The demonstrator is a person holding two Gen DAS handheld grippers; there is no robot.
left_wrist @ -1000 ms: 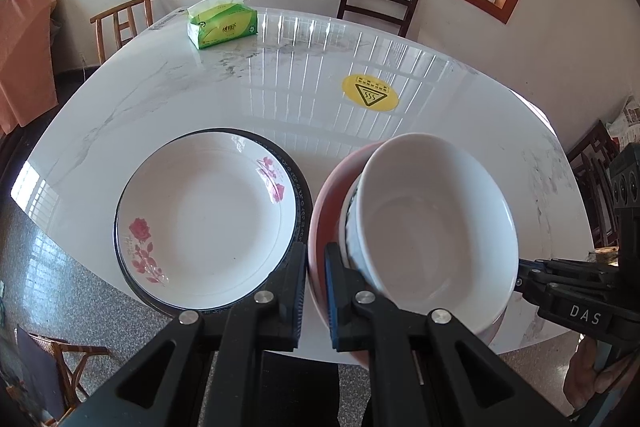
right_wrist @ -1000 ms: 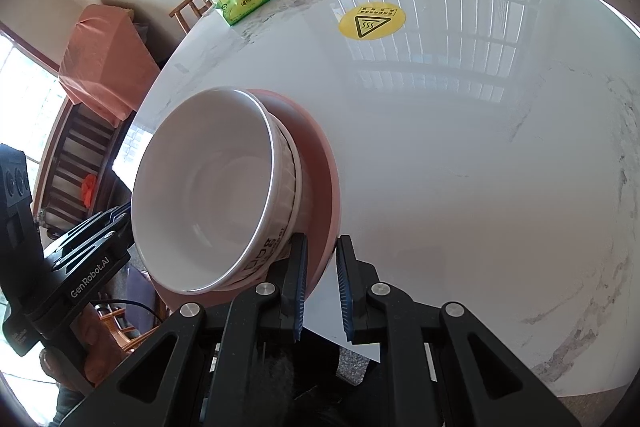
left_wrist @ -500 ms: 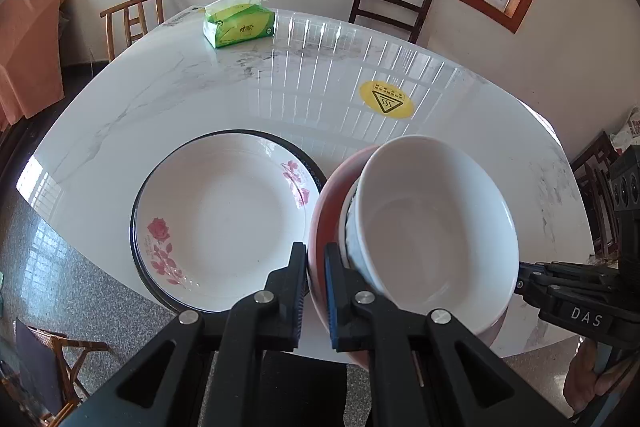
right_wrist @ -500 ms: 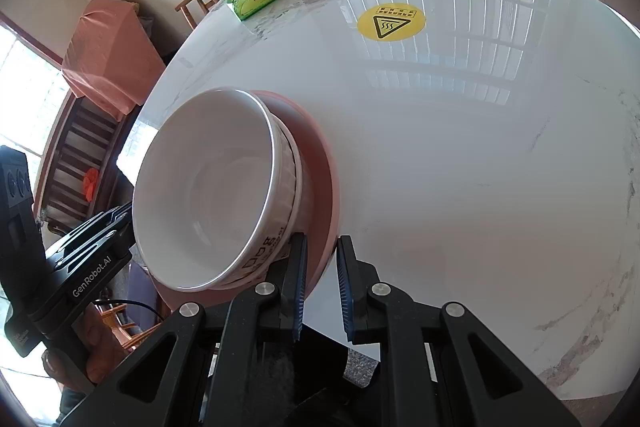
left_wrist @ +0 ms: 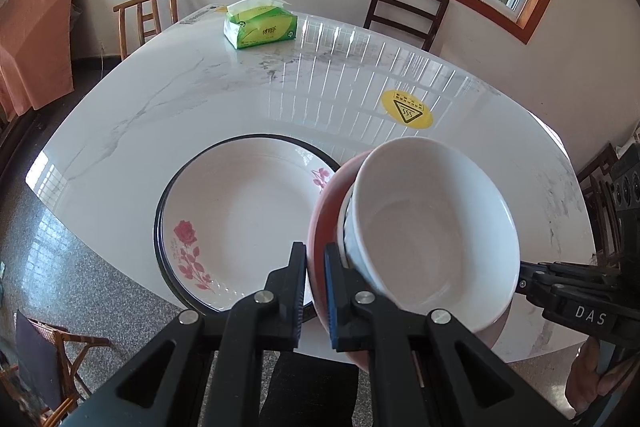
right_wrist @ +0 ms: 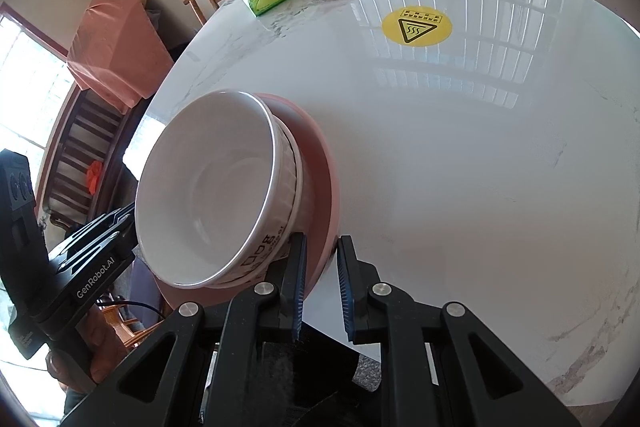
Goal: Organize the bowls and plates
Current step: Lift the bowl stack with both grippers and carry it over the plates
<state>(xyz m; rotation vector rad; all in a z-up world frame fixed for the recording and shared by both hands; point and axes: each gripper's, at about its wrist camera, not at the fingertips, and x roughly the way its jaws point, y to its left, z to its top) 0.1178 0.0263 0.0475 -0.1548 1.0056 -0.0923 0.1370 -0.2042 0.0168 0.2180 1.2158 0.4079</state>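
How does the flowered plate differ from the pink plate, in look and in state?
The flowered plate is white with red roses and a dark rim; the pink plate is plain pink. The flowered plate lies on the table with nothing in it; the pink plate is held at opposite edges by both grippers and carries stacked white bowls. Both are round.

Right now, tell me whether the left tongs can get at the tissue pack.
Probably not: the left tongs are shut on the pink plate carrying white bowls, and the tissue pack sits far across the table.
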